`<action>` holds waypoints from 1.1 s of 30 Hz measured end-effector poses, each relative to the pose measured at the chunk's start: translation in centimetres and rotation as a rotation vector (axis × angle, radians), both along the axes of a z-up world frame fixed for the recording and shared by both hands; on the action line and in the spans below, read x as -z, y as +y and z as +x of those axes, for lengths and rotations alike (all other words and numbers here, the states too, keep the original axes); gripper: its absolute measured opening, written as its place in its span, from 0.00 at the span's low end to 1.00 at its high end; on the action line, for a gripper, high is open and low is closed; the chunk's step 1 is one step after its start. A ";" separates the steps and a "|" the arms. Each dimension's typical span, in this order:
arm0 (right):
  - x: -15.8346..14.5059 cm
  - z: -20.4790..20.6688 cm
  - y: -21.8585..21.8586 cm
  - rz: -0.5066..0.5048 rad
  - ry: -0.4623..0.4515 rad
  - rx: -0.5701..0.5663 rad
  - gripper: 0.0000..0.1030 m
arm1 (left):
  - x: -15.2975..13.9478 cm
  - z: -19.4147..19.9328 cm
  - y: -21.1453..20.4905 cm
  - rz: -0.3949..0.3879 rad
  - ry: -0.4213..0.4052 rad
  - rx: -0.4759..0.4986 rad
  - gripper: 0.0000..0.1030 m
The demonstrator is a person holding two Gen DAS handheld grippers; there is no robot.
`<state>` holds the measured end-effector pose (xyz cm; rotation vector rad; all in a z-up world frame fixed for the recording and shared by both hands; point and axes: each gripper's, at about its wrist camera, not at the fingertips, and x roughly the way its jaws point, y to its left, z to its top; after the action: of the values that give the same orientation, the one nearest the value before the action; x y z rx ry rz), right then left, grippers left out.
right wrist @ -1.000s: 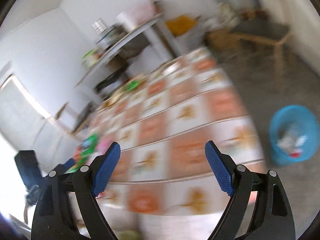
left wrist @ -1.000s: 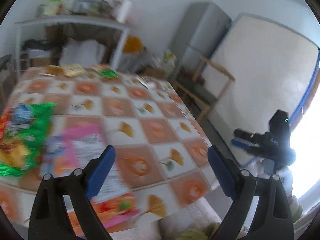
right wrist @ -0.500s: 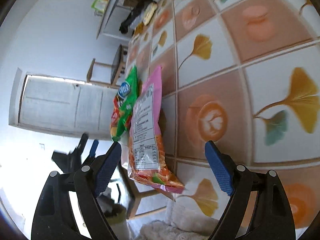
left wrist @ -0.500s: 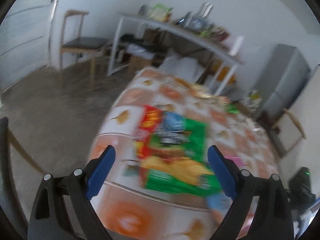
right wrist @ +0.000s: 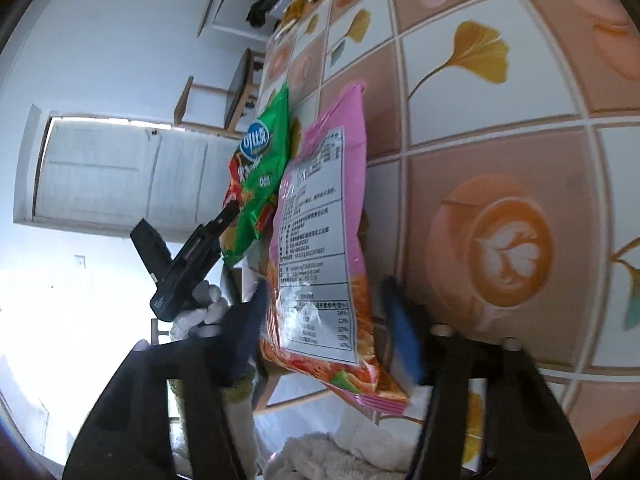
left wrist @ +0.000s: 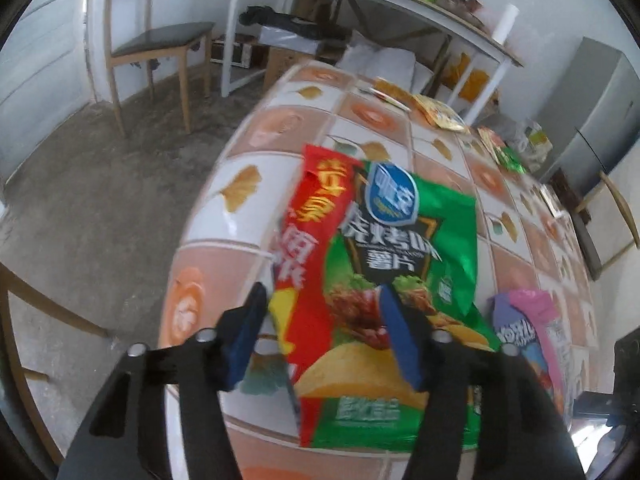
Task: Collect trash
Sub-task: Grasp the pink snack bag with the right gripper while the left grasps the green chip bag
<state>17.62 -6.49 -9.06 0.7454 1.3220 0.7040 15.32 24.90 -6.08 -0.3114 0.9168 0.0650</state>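
Green-and-red foil crisp bag (left wrist: 384, 272) lies flat near the corner of a table with a checked cloth of ginkgo leaves and coffee cups (left wrist: 256, 184). Large white Chinese characters and a blue logo cover its front (brand not legible). The left gripper (left wrist: 320, 332) straddles its lower edge, jaws partly open, not clamped. The right gripper (right wrist: 324, 336) brackets a pink crinkled snack packet (right wrist: 320, 240), nutrition label up, jaws likewise apart.
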 end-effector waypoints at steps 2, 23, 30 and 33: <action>0.0 -0.1 -0.4 0.006 -0.004 0.007 0.24 | 0.0 -0.1 -1.2 0.020 -0.006 0.029 0.39; -3.9 -7.2 -17.7 -0.117 -0.155 0.510 0.07 | -1.5 -2.1 -22.8 -0.002 -0.105 0.518 0.05; -5.9 -8.2 -19.8 -0.211 -0.240 0.550 0.05 | -4.4 -2.7 -25.0 0.001 -0.180 0.569 0.02; -6.4 -8.6 -20.1 -0.275 -0.283 0.559 0.05 | -5.9 -3.1 -25.4 0.013 -0.221 0.575 0.01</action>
<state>9.07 -26.59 -2.62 0.7149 0.8683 0.1633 12.23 -0.46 -0.20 -0.0324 0.7574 -0.4839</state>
